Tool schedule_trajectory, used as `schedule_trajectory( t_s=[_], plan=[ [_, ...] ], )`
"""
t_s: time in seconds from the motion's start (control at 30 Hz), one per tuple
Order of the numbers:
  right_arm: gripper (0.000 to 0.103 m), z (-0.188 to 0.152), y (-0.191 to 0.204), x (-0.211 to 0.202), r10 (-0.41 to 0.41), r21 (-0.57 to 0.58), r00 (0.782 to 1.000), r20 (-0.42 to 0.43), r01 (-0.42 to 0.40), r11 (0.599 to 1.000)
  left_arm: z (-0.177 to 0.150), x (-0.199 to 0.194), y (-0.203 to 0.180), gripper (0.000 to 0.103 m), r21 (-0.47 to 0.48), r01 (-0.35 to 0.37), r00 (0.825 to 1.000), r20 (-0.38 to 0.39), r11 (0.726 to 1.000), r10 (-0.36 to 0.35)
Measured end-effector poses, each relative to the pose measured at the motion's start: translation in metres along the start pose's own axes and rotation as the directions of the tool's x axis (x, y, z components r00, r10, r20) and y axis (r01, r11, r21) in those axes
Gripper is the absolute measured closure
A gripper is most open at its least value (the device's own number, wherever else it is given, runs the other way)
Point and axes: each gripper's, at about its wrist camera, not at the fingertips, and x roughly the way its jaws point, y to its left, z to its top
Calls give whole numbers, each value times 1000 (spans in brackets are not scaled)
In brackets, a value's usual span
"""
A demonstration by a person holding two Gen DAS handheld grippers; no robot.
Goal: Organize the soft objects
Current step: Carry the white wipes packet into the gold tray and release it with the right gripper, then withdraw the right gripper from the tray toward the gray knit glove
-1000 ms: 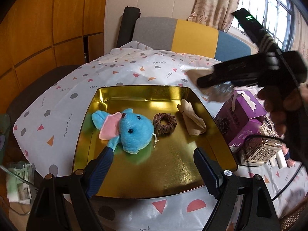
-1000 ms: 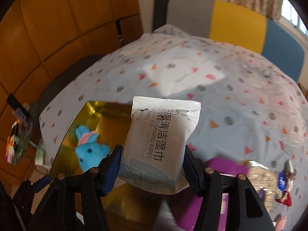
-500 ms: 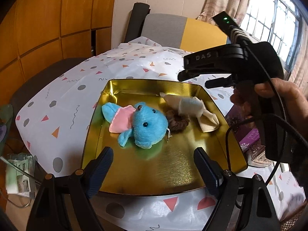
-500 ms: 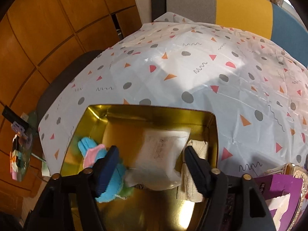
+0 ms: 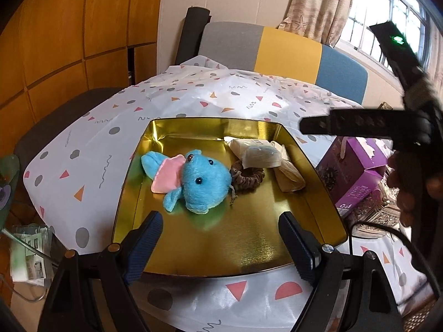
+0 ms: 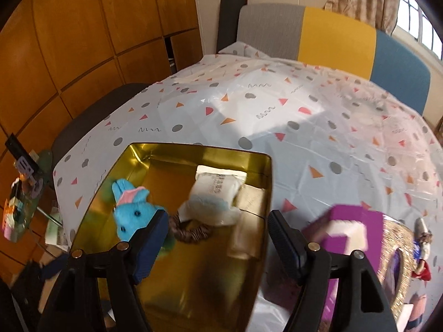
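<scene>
A gold tray (image 5: 249, 251) (image 6: 199, 276) on the patterned tablecloth holds a blue plush elephant (image 5: 203, 181) (image 6: 133, 213), a brown scrunchie (image 5: 246, 175) (image 6: 191, 231), a beige cloth pouch (image 5: 289, 174) (image 6: 246, 229) and a white wet-wipes pack (image 5: 256, 153) (image 6: 213, 196). The pack lies partly on the scrunchie and the pouch. My left gripper (image 5: 221, 244) hangs open over the tray's near edge, nothing between its fingers. My right gripper (image 6: 218, 244) is open above the tray's near right part, empty. In the left wrist view it shows only as a black body at the right, held by a hand.
A purple box (image 5: 357, 171) (image 6: 346, 232) and an ornate gold tin (image 5: 379, 215) (image 6: 396, 260) stand right of the tray. A small figurine (image 6: 422, 251) sits at the far right. A grey, yellow and blue chair (image 5: 282, 52) stands behind the table. Clutter lies on the floor at left.
My right gripper carried the wet-wipes pack over the tray, opened and let it drop among the other soft things, then drew back to the right. The left gripper stayed open.
</scene>
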Motion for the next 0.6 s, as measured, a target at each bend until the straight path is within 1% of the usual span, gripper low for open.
schedule_trajectory(
  t_s=[0.13,0.27,0.4,0.6],
  plan=[
    [27,-17,-2,-20,-38,-28,999,39,39,999,-1,-2,-5,17,18,3,1000,0,1000,-3],
    [27,-32,-4,-32,-64,-41,996,58,67,997,-2,-6,-12,17,37,8,1000,3,999,-8],
    [27,-45,-8,-45,-68,-31,995,77,70,997,-2,-10,-18,17,54,13,1000,11,998,-13],
    [27,-63,-22,-67,-109,-13,987,119,111,994,-2,-14,-28,17,80,24,1000,15,996,-25]
  ],
)
